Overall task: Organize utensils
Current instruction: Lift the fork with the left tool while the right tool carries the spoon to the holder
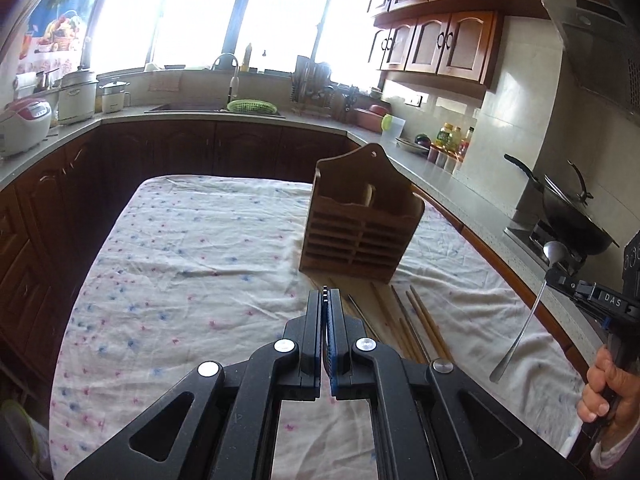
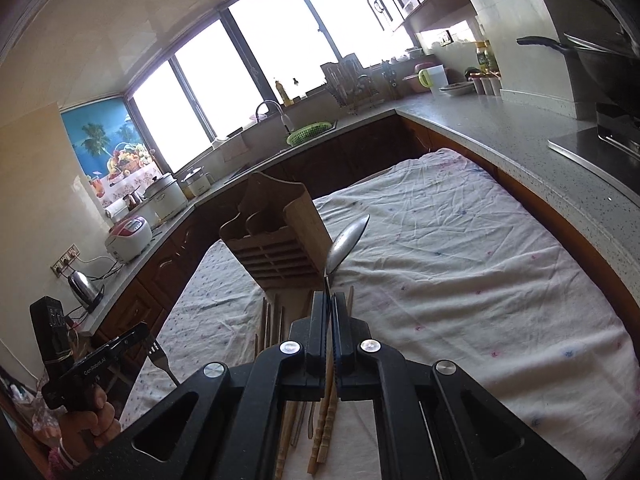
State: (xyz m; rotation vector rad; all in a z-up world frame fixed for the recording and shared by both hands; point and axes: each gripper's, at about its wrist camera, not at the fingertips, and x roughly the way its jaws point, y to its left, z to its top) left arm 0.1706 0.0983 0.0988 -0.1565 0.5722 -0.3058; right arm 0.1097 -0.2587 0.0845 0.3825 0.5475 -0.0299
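Note:
A wooden utensil holder stands upright on the cloth-covered table; it also shows in the right wrist view. Several chopsticks lie on the cloth in front of it, also in the right wrist view. My left gripper is shut on a metal fork, whose tines stick out past the gripper in the right wrist view. My right gripper is shut on a metal spoon, bowl up, above the chopsticks; it shows at the right in the left wrist view.
A grey counter runs along the right with a wok on the stove. The sink with a green basket is at the back. Rice cookers stand on the left counter, a kettle near the wall.

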